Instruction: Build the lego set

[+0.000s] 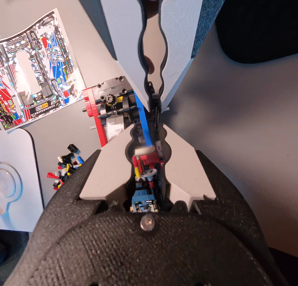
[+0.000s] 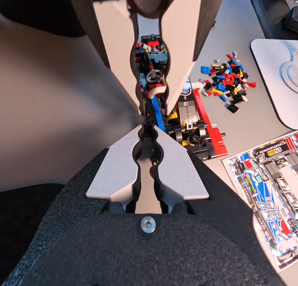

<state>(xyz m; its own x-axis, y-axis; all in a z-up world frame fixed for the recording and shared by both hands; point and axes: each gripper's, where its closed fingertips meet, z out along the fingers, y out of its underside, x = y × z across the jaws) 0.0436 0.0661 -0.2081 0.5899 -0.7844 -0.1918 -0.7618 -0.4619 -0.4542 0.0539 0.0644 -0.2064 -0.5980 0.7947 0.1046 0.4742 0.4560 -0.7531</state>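
Both grippers meet nose to nose over the car (image 2: 190, 128), which lies on the table (image 2: 64, 101). Left gripper (image 1: 149, 125) is narrowed about the chassis. Right gripper (image 2: 147, 125) pinches a thin black part (image 2: 147, 117) at the car's edge. Advised: steady the chassis, align squarely, press gently. Spare pieces (image 2: 229, 83) and sticker sheet (image 2: 266, 189) lie beside it.

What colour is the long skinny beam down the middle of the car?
Blue; the long thin beam shows best in the right wrist view.
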